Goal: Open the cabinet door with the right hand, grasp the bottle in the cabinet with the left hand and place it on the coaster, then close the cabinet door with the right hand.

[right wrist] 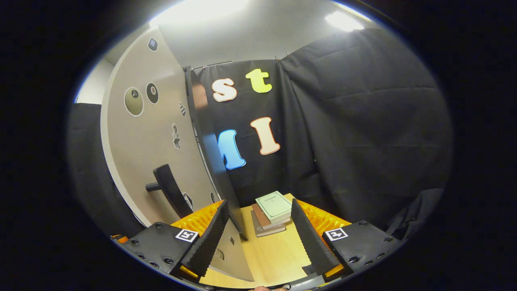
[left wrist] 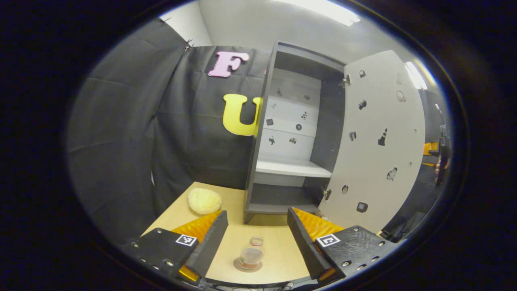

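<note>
The bottle [left wrist: 251,254] stands on the coaster [left wrist: 238,266] on the table [left wrist: 278,254], between the wide-open fingers of the left claw [left wrist: 257,238]. Behind it, the cabinet [left wrist: 291,133] door [left wrist: 379,141] stands open. The right claw [right wrist: 257,234] is wide, holding nothing, near the door handle [right wrist: 169,190].

Left tool [left wrist: 257,236]: jaws spread wide, nothing between the fingers touching them, held above the tabletop [left wrist: 278,258] near its front edge and aimed level. Right tool [right wrist: 258,232]: jaws likewise parted, gripping nothing, poised over the tabletop. A hand [left wrist: 438,171] shows at the far right edge of the left gripper view.
</note>
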Motion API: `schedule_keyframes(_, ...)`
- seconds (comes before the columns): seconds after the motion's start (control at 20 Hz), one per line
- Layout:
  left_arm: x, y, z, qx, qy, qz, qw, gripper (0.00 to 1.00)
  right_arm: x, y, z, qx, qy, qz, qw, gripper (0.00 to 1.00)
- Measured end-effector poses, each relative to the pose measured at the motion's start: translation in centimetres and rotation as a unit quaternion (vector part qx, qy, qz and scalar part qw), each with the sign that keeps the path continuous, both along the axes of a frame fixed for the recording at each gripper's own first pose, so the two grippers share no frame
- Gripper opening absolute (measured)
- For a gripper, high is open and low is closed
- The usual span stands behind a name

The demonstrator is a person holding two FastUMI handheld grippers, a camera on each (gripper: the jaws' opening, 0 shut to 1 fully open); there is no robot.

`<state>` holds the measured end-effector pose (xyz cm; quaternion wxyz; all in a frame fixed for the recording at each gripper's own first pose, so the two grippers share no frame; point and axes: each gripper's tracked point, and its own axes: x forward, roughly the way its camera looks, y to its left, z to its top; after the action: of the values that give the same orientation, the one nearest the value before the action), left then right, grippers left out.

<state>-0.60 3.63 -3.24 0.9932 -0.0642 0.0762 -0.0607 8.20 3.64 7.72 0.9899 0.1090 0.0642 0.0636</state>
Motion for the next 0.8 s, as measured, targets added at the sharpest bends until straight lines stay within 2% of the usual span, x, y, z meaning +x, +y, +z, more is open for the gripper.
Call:
schedule_keyframes(0.1,-0.2,0.6,0.0,0.004,-0.001,0.007,1.000,0.88,0.2,1.0,0.5,-0.012,-0.006,0.010,1.000,0.98)
schedule_keyframes(0.5,-0.4,1.0,-0.6,0.009,0.005,0.015,1.000,0.88,-0.2,2.2,1.7,-0.108,-0.040,0.002,0.993,0.96)
schedule_keyframes(0.8,0.1,1.2,-1.0,0.003,0.008,0.014,1.000,0.89,-1.3,6.2,1.3,-0.090,-0.028,0.042,0.995,0.97)
